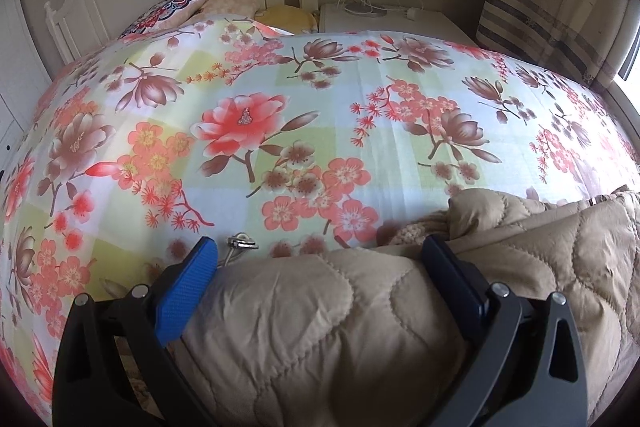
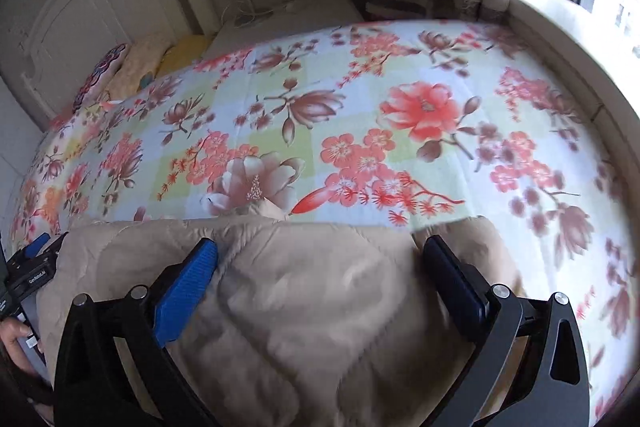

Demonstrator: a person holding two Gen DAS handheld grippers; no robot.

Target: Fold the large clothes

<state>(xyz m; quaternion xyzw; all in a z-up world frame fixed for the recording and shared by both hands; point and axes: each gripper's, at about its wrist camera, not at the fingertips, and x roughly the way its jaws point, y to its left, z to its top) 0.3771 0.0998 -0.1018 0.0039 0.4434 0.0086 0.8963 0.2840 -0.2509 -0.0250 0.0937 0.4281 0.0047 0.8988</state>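
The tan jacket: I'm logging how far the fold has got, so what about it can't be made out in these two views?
- Left wrist view: the jacket runs off the bottom edge; the left gripper hides its sides.
- Right wrist view: jacket blurred, quilting smeared; near part cut off.
- Metal zipper pull: too small to read.

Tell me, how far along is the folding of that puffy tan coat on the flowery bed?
Partly done, it seems. The beige quilted coat already lies bunched in layers on the floral bedsheet, a flap doubled over at its right. In hand: the left gripper and right gripper both straddle the fabric, jaws wide open, nothing pinched. Left: gripping, folding it smaller and flattening the bulky bundle.
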